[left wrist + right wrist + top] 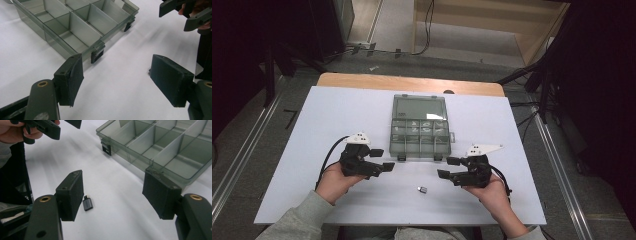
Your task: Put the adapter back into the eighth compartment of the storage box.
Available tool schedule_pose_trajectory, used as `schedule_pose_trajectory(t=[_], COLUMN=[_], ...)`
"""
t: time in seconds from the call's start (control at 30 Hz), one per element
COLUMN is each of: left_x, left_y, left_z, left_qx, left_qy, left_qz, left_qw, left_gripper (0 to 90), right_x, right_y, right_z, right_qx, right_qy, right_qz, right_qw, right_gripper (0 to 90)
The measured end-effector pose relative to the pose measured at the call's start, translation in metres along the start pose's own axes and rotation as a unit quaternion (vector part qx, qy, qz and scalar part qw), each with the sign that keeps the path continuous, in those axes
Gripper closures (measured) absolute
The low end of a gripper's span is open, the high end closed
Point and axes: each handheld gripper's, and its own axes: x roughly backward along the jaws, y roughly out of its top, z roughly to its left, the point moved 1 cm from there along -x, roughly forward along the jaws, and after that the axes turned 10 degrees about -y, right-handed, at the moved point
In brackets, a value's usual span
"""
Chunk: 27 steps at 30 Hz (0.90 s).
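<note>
A clear grey compartment box [420,128] lies open in the middle of the white table, its lid folded back. Small parts sit in its far row of compartments. A small grey adapter [422,189] lies on the table in front of the box, between the two hands; it also lies beside the right gripper's left pad as the adapter [87,203]. My left gripper [382,160] rests at the box's front left, open and empty [117,77]. My right gripper [448,167] rests at the box's front right, open and empty [113,192].
The white table top [337,120] has a wooden strip [362,80] along its far edge. The box's front latches [97,53] stick out toward me. Cables trail from both grippers. Floor rails and dark stands flank the table.
</note>
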Motion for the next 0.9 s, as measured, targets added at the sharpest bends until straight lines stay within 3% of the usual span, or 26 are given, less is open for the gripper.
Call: schedule_pose_trajectory(t=[0.47, 0.77, 0.9], left_x=[0.004, 0.006, 0.008], left_y=[-0.013, -0.02, -0.023], left_z=[-0.004, -0.007, -0.008], left_qx=[0.002, -0.013, -0.008], left_qy=[-0.002, 0.004, 0.003], left_qz=[0.005, 0.01, 0.009], left_qw=[1.0, 0.9999, 0.9999], left_gripper=[26.9, 26.9, 26.9], right_x=[-0.004, -0.012, -0.016], right_y=[-0.007, -0.008, -0.007], right_z=[0.009, 0.015, 0.018], right_qx=[0.008, 0.018, 0.025], right_qy=[0.015, 0.024, 0.029], right_qz=[0.013, 0.025, 0.031], right_qw=[0.9998, 0.9992, 0.9988], right_gripper=[30.7, 30.7, 30.7])
